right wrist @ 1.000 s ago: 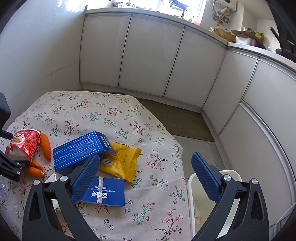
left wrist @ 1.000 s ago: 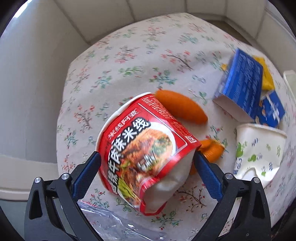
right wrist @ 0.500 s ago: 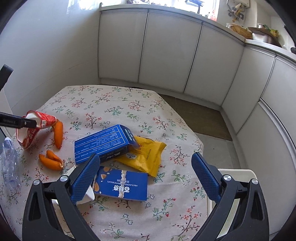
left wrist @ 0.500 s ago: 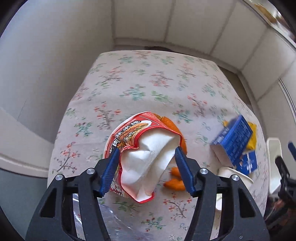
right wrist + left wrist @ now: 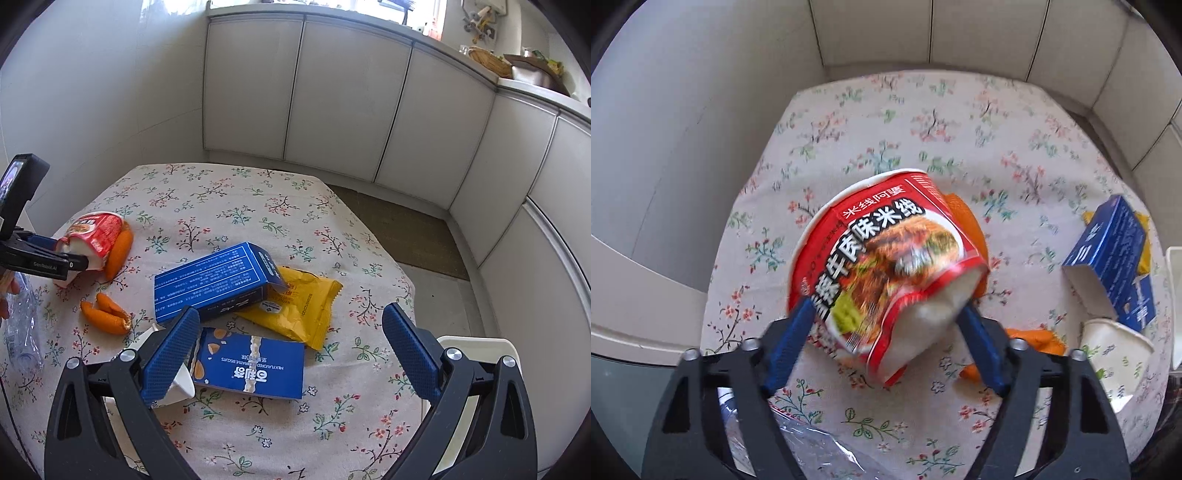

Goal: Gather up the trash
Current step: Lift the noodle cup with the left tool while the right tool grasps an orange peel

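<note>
Jaws of left gripper (image 5: 886, 325) pinch noodle cup (image 5: 882, 266); right gripper (image 5: 291, 354) spread, only its view shows yellow packet (image 5: 303, 302).

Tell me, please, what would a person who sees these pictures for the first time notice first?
First the red noodle cup, crushed between the pads of the left claw at the table's left edge, beside an orange carrot. Next, the blue box lying over a yellow snack bag mid-table, just beyond the open right claw.
</note>
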